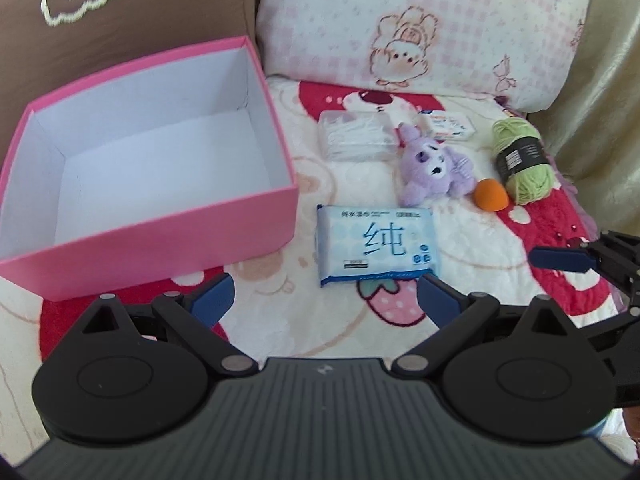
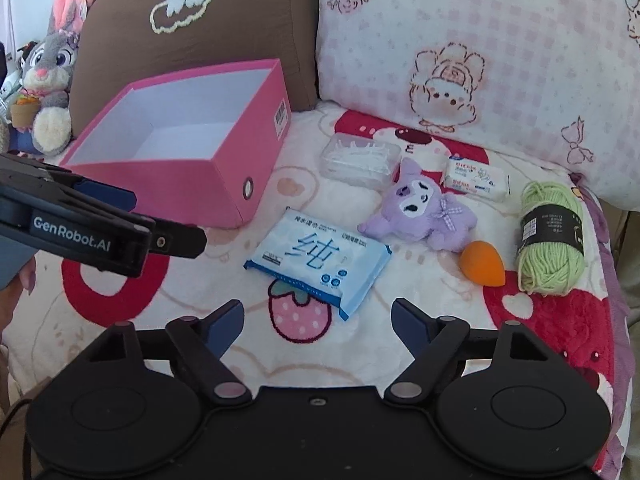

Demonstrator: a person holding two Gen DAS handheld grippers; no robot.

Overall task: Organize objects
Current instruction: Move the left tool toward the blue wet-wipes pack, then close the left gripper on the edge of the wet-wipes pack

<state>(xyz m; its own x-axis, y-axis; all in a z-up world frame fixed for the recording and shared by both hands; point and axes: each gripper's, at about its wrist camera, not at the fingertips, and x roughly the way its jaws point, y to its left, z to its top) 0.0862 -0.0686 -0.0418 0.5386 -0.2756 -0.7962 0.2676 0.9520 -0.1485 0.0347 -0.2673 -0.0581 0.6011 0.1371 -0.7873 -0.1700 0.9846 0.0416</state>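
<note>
right wrist: wipes pack [image 2: 318,259] lies just beyond gaping right tongs [image 2: 318,320].

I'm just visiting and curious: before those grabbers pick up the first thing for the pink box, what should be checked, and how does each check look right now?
1. Box empty, open on top: ok.
2. Left gripper open, holding nothing: ok.
3. Right gripper open, holding nothing: ok.
4. Wipes pack lying flat, nothing on it: ok.
5. Plush, sponge, yarn outside the box: ok.
6. Whether everything will fit: cannot tell.
</note>
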